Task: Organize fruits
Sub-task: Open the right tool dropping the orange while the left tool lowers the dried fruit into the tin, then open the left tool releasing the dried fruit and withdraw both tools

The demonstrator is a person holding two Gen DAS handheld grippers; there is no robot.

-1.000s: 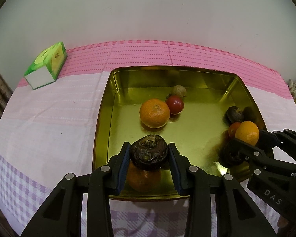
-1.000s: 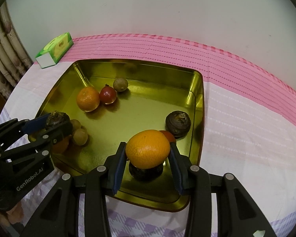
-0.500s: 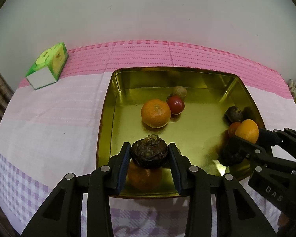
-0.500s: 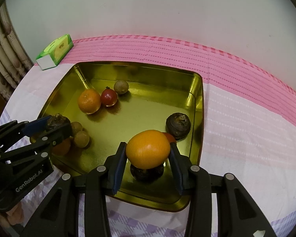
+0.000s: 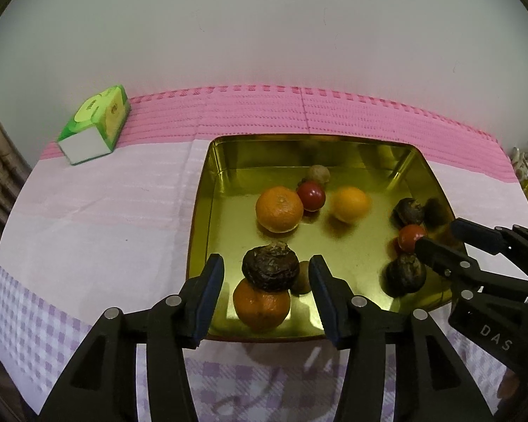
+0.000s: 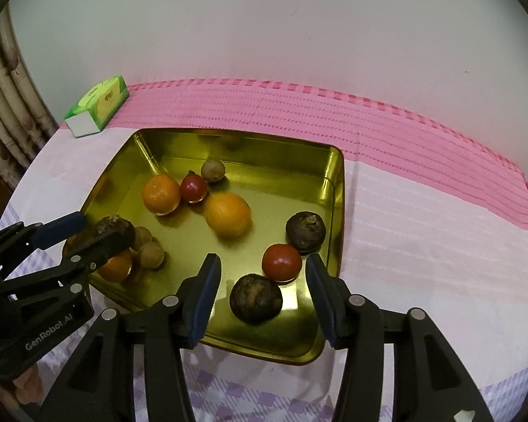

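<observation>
**Both fruits let go over the gold tray**

A release is under way on both sides. The left gripper (image 5: 266,295) is seen with its jaws opening, the blue pads clear of the dark wrinkled fruit (image 5: 270,270), which sits between them but is no longer pressed; it is perched on top of an orange (image 5: 261,305) at the near edge of the gold tray (image 5: 207,211). The right gripper (image 6: 262,293) is likewise opening, and nothing is gripped: a second dark fruit (image 6: 256,298) and a red fruit (image 6: 281,262) lie on the tray floor between and beyond its pads.

A blurred orange fruit (image 6: 227,219) is caught mid-tray, and the blur suggests it is rolling loose. The placing step is judged nearly complete.

Next, both grippers would need to be drawn back and up without the fruit being nudged. The stacked dark fruit looks precarious and could topple off the orange below it, so a straight, slow retreat is called for on the left.

The fruits are grouped loosely: an orange (image 5: 279,208), a small red fruit (image 5: 310,195) and a pale round one (image 5: 318,174) toward the far side, two small tan ones (image 6: 150,254) beside the left gripper, and a further dark fruit (image 6: 305,231) by the right wall. The dark fruits appear rough and shrivelled, the oranges smooth and glossy.
</observation>
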